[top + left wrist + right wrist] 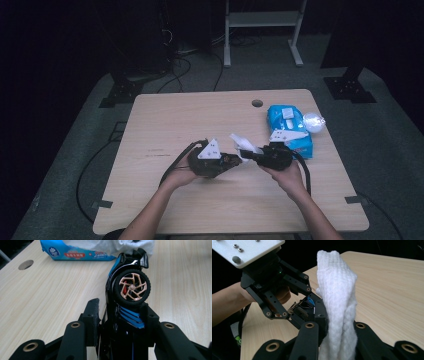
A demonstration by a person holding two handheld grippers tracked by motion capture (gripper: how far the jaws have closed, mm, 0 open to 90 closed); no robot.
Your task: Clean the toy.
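**A:** So the toy car (125,305) is clamped in the left gripper (231,161), held up over the middle of the desk (165,125). In the left gripper view the fingers (92,315) pinch its black-and-blue body just behind a rose-gold wheel (132,288). The right gripper (251,156) has its fingers (312,336) squeezed on a white wipe (338,312), and the wipe meets the car's nose.

**B:** How do you reckon they handle?

**A:** Car looks like light, rigid, glossy plastic, so probably slippery. I'd keep the grip on the body, not the wheel, since that'd likely spin. The wipe's soft and floppy, it just folds over whatever it's pushed against, so pinching it low, as now, gives the most control.

**B:** Room to move?

**A:** Plenty. The blue wipe packet (291,131) sits near the desk's right edge, just beyond the right gripper, with a crumpled plastic wrapper (314,121) beside it. There's a round cable hole (257,103) near the far edge. Left half of the desk is bare, and both hands are well in from the near edge, so I'd swing the car left if it needs turning.
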